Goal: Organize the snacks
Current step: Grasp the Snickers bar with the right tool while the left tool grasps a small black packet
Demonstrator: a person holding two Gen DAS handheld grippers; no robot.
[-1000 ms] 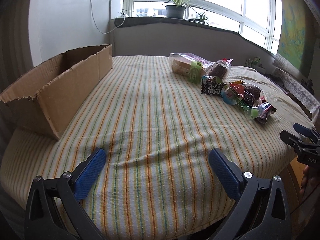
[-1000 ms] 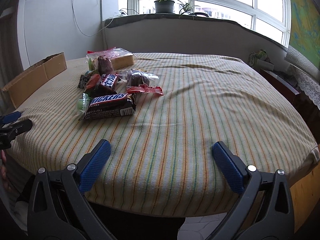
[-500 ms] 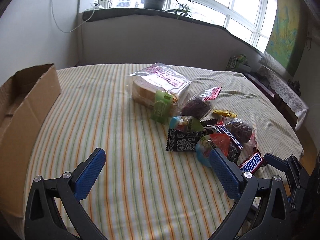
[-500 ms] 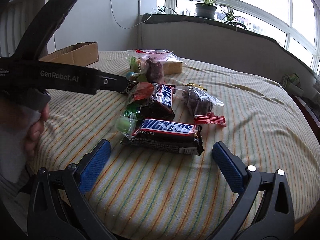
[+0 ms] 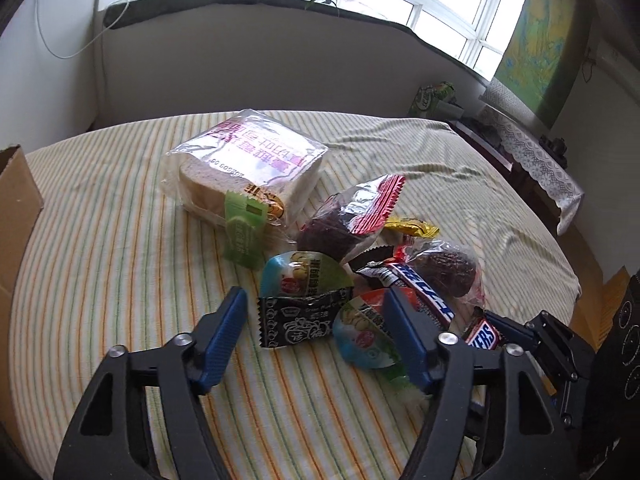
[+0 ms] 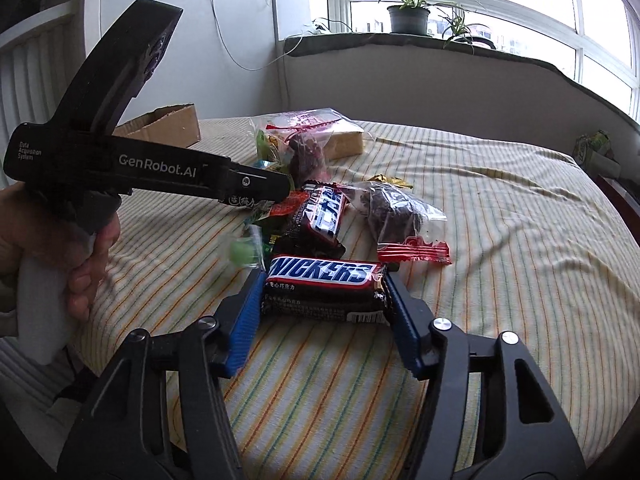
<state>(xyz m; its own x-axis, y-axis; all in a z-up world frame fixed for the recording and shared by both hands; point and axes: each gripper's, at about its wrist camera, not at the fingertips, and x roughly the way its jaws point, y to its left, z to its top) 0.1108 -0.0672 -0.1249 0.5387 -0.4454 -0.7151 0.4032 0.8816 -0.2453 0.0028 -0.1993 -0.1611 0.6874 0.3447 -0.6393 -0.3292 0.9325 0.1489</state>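
Note:
A heap of snacks lies on the striped cloth [image 5: 120, 240]. My left gripper [image 5: 314, 296] is low over the heap's near side and its jaws are closing. A black printed packet [image 5: 296, 320] and a jelly cup [image 5: 360, 340] sit between them, and a gap still shows beside the left pad. My right gripper [image 6: 324, 276] is closing on a Snickers bar [image 6: 320, 280], with a blue pad against each end of the wrapper. Behind the heap lies a bagged loaf of sliced bread [image 5: 244, 164] with a green packet [image 5: 240, 232] leaning on it.
A cardboard box [image 5: 16, 208] stands open at the left edge of the table. Two bagged dark muffins [image 5: 448, 268] [image 5: 340, 220], a second chocolate bar [image 6: 324, 216] and a yellow sweet [image 5: 412, 226] crowd the heap. A hand [image 6: 88, 248] holds the left tool at the right wrist view's left.
Both grippers have come in close to the snack heap and their jaws have narrowed from wide open. The Snickers bar now sits between the right pads.

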